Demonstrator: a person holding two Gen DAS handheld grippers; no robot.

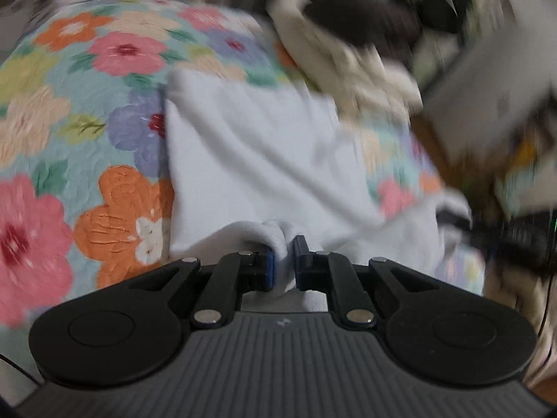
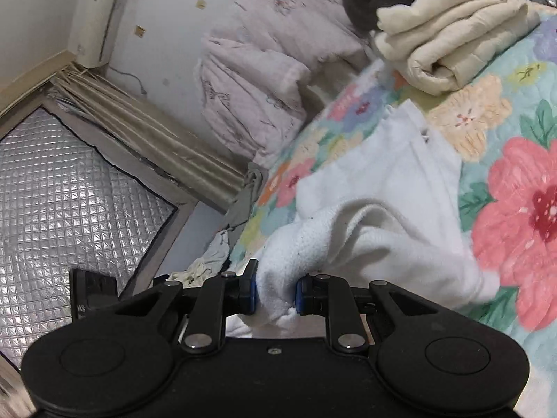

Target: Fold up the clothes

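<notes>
Left gripper (image 1: 284,261) pinched tight on a bunched edge of the white garment (image 1: 264,160); right gripper (image 2: 275,291) likewise clamped on a thicker wad of the same cloth (image 2: 379,188), jaws held a little apart by the fabric. Lies spread over the floral quilt (image 1: 87,111) toward its near edge, both gripped ends raised off it. Soft, light, floppy knit; likely to sag and drape between the two grips, not slip; best held at corners or hem, taut across the width. Seen only from the left wrist: the full flat panel and its straight left edge, though blurred. Seen only from the right wrist: folded cream clothes (image 2: 459,38) toward the quilt's far edge, pink bedding (image 2: 257,80), curtain (image 2: 146,132), wall heater (image 2: 101,14).
</notes>
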